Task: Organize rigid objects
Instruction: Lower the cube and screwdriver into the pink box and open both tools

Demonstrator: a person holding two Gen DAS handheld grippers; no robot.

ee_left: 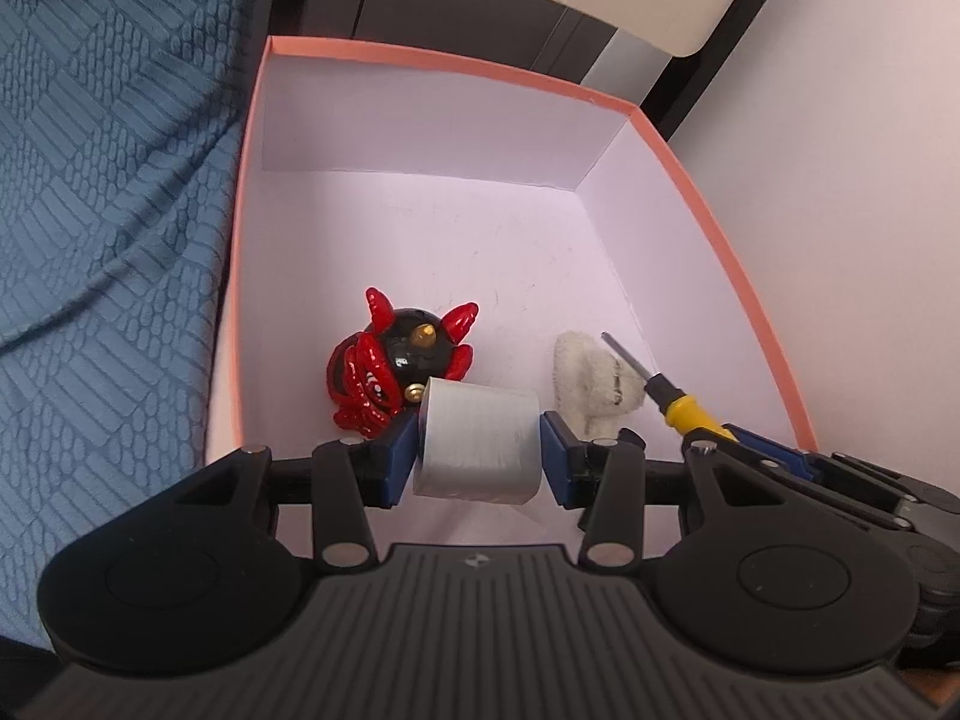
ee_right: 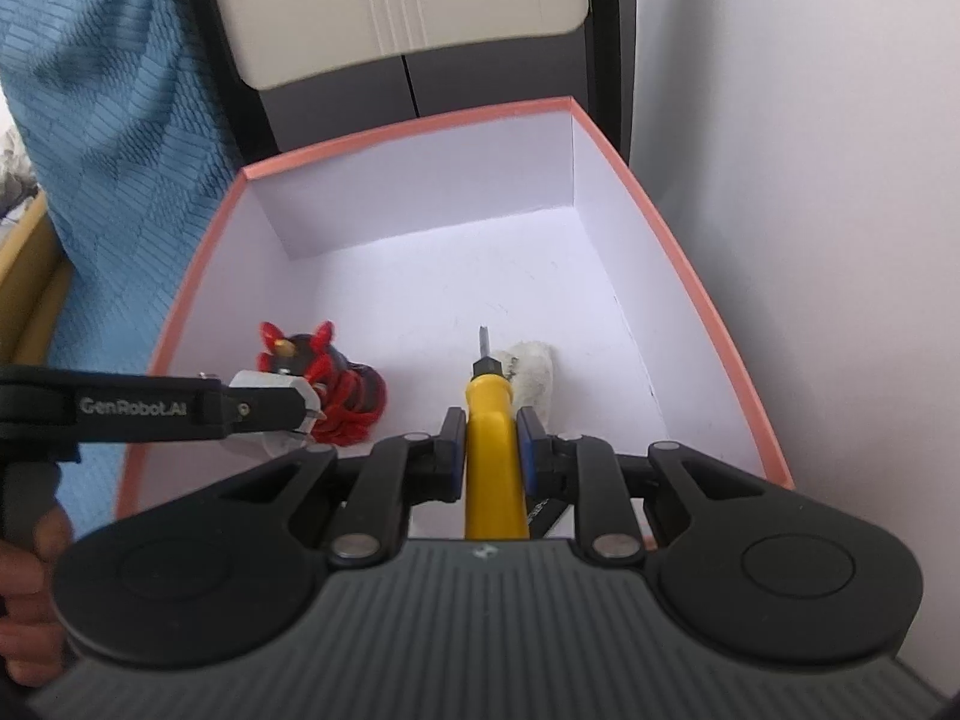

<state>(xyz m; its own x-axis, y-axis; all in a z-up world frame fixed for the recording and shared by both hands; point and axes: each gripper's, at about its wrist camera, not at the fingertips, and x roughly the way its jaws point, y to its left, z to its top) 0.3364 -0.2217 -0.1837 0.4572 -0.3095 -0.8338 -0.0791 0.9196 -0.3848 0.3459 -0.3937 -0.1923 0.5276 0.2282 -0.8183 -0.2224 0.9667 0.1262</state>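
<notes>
My left gripper (ee_left: 480,450) is shut on a grey roll of tape (ee_left: 480,441), held over the near part of a pink-rimmed white box (ee_left: 420,54). In the right wrist view the same roll (ee_right: 267,387) shows at the left gripper's tip. My right gripper (ee_right: 492,450) is shut on a yellow-handled screwdriver (ee_right: 495,468), its metal tip pointing into the box (ee_right: 420,120). The screwdriver (ee_left: 678,405) also shows in the left wrist view. On the box floor lie a red and black horned figurine (ee_left: 396,372) (ee_right: 342,387) and a white fuzzy object (ee_left: 594,390) (ee_right: 531,372).
A blue textured cloth (ee_left: 108,210) (ee_right: 90,90) lies left of the box. A white wall (ee_right: 810,180) runs along the right. Dark furniture with a cream panel (ee_right: 390,6) stands behind the box. A person's hand (ee_right: 30,570) holds the left gripper's handle.
</notes>
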